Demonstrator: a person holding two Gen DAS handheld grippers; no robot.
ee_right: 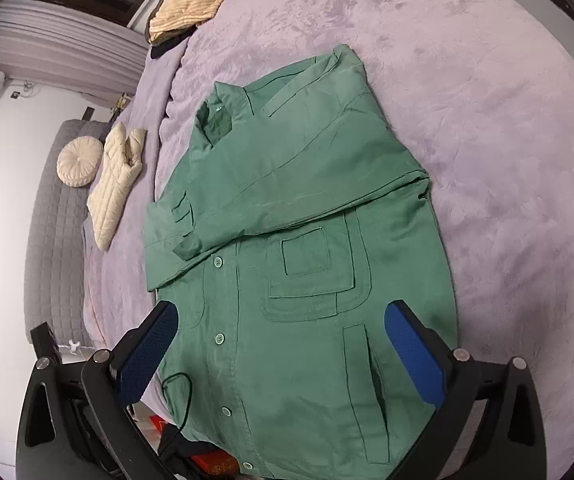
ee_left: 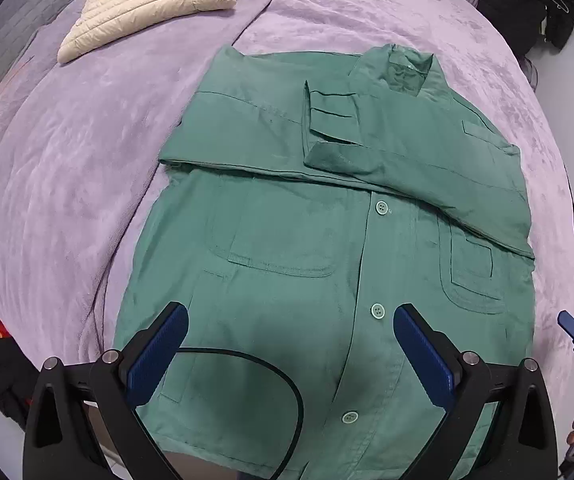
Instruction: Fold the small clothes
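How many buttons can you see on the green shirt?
3 in the left wrist view, down the shirt front: upper button, middle button, lower button. Folded sleeves may hide more higher up.

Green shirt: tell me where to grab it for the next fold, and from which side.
Take the green shirt by its bottom hem, one claw at each near corner, coming from the near edge of the bed. Both sleeves are already folded across the chest, and the hem lies flat and free just below both open claws.

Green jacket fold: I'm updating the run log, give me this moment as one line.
green button-front jacket: both sleeves folded across chest, on purple plush blanket | left gripper: open, empty | right gripper: open, empty
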